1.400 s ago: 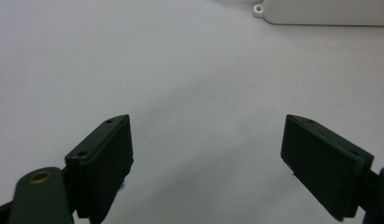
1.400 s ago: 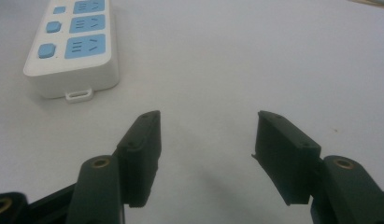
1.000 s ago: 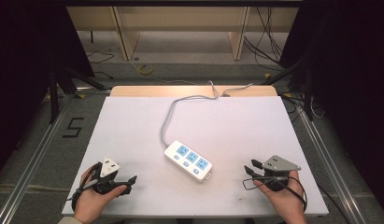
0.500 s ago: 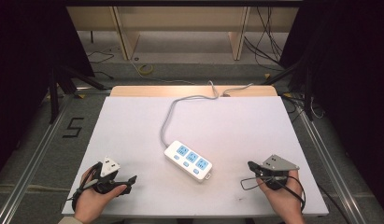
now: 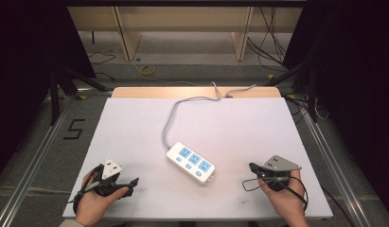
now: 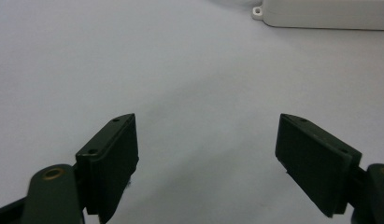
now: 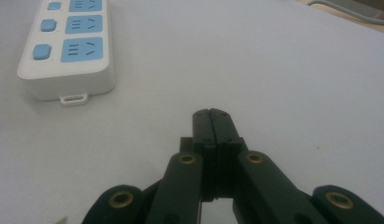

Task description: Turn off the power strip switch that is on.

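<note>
1. Your landmark is the white plastic power strip with three blue sockets and blue switches (image 5: 192,162), lying flat near the middle of the white table top (image 5: 239,127). Its long axis runs diagonally, from the far-left end, where the grey cable (image 5: 169,124) leaves it, to the near-right end with the small mounting tab.
2. Your left gripper (image 5: 130,182) sits to the near left of the strip, well apart from it. In the left gripper view the strip's tabbed end (image 6: 320,14) lies ahead and to the right of the jaws.
3. Your right gripper (image 5: 252,167) sits to the right of the strip's tabbed end. It looks somewhat nearer than the left, so it is probably the handier one for that end.
4. Left jaws: spread wide, holding nothing, with only bare table between them.
5. Right jaws: pressed together, pad against pad, gripping nothing. In the right gripper view the strip (image 7: 68,42) lies ahead and to the left.
</note>
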### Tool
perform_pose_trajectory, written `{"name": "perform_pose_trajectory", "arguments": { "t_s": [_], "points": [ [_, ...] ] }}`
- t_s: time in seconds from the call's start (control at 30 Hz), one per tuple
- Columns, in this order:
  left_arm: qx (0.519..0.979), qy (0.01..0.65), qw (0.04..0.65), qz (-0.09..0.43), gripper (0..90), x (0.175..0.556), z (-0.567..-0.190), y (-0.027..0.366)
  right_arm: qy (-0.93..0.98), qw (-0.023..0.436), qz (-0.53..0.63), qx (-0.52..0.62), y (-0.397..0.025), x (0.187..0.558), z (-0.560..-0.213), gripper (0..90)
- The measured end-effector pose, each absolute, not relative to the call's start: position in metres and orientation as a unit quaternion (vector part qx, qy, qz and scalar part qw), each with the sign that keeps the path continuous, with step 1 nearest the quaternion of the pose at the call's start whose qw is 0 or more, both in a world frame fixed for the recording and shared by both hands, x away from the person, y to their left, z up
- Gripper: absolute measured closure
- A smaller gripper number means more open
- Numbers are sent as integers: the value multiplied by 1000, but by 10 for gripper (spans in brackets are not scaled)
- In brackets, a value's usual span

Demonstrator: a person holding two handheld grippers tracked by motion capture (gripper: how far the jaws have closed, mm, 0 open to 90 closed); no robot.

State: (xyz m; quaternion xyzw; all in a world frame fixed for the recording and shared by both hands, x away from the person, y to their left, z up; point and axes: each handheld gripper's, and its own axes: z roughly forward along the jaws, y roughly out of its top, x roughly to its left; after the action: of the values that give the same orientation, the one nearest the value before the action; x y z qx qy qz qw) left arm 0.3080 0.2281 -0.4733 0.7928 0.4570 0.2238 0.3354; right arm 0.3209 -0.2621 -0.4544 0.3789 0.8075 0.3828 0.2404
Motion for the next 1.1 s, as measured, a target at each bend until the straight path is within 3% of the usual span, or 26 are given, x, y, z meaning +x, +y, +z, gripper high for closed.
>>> {"name": "perform_pose_trajectory", "arguments": {
  "t_s": [1.1],
  "points": [
    [796,453,333,226,220,309,-474,224,823,228,380,354,-240,326,-449,900]
  ]
}}
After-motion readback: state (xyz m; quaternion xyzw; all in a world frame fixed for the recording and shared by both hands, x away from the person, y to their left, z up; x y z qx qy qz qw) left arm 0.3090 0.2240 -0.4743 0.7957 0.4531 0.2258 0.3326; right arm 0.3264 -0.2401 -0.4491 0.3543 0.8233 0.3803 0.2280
